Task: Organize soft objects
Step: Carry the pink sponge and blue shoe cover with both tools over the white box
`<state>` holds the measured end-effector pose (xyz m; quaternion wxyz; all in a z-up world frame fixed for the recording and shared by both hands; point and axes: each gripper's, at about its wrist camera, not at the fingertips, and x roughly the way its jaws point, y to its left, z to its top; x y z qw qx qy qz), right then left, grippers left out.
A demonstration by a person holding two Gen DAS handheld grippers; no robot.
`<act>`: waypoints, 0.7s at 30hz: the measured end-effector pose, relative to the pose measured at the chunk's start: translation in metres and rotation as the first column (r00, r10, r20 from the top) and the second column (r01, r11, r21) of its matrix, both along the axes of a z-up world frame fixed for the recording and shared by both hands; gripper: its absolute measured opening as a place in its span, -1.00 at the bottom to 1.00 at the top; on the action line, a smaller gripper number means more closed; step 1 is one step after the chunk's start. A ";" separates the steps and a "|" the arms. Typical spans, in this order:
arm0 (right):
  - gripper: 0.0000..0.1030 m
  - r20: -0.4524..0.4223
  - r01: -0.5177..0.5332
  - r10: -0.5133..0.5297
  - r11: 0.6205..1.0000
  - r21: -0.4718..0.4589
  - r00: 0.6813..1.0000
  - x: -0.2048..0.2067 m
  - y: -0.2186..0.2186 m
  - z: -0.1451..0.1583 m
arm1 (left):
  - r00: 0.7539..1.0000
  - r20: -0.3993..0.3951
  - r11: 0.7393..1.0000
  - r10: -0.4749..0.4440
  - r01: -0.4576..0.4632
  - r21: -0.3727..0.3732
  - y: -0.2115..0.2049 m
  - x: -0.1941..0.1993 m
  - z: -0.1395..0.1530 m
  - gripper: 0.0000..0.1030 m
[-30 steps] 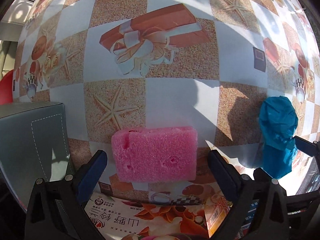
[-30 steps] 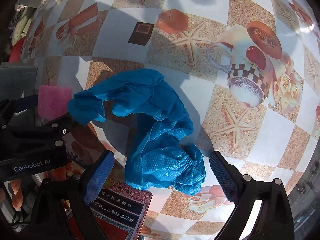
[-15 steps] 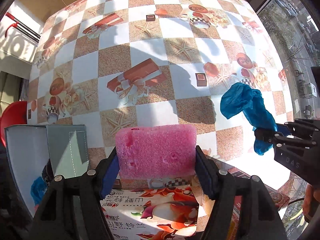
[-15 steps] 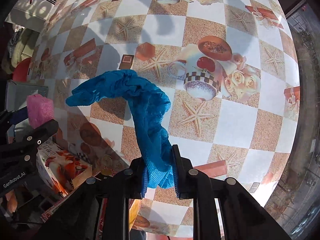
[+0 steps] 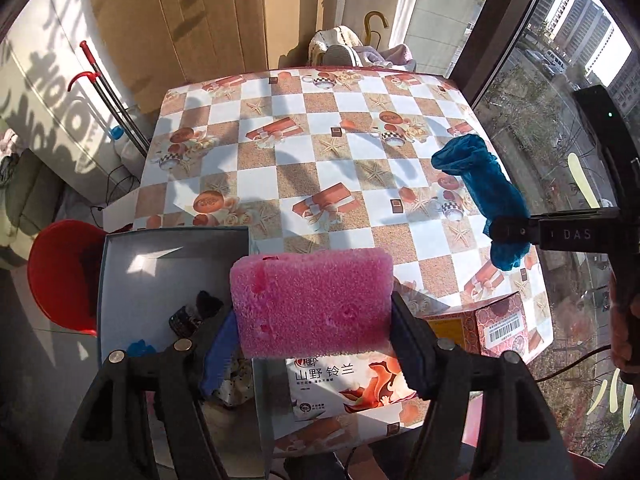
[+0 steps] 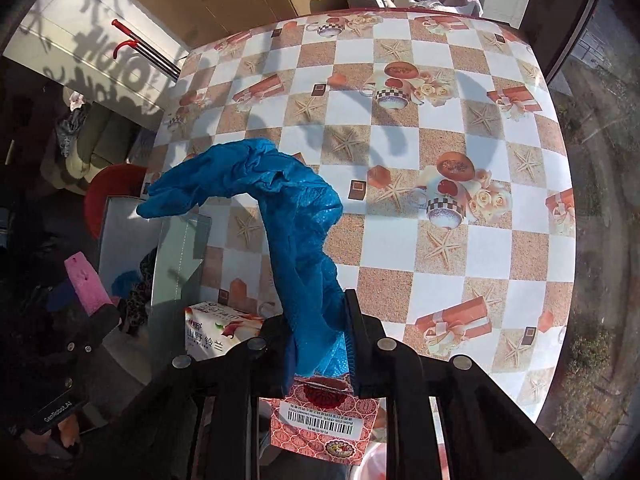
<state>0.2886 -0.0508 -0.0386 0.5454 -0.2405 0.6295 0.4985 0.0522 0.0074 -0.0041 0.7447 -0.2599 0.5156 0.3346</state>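
My left gripper [image 5: 312, 340] is shut on a pink sponge [image 5: 312, 302] and holds it high above the table's near left edge, over the open grey box [image 5: 120, 264]. The sponge also shows at the far left of the right wrist view [image 6: 86, 282]. My right gripper [image 6: 318, 340] is shut on a crumpled blue cloth [image 6: 296, 216] that hangs lifted above the table. In the left wrist view the blue cloth [image 5: 488, 188] hangs from the right gripper [image 5: 516, 232] at the right.
The checkered tablecloth table [image 5: 360, 168] lies below. The grey box holds several small items [image 5: 188, 320]. A printed white carton [image 5: 344, 384] and a red patterned box [image 5: 496, 328] stand at the near edge. A red stool [image 5: 60, 272] is at the left.
Both grippers shut on their objects and rose well above the table. The left gripper carried the sponge toward the grey box; the right lifted the blue cloth.
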 end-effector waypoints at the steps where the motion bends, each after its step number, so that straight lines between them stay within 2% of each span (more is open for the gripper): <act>1: -0.59 -0.009 -0.001 0.001 1.000 0.011 1.000 -0.010 -0.001 0.006 | 1.000 0.002 1.000 0.009 -0.009 0.004 0.000 -0.011 0.003 0.42; 5: -0.59 -0.026 -0.026 0.027 0.997 0.069 0.999 -0.054 0.003 0.033 | 1.000 0.002 0.999 0.031 -0.031 0.040 0.000 -0.051 0.013 0.42; 9: -0.59 -0.037 -0.075 0.079 0.992 0.104 0.996 -0.101 0.008 0.047 | 0.998 0.010 0.996 0.067 -0.067 0.060 0.004 -0.087 0.020 0.42; 17: -0.59 -0.071 -0.194 0.205 0.972 0.136 0.976 -0.189 0.027 0.053 | 0.987 0.006 0.982 0.161 -0.161 0.102 0.013 -0.143 0.026 0.42; 21: -0.59 -0.070 -0.260 0.272 0.955 0.145 0.960 -0.225 0.036 0.054 | 0.976 0.004 0.972 0.216 -0.215 0.094 0.018 -0.166 0.023 0.42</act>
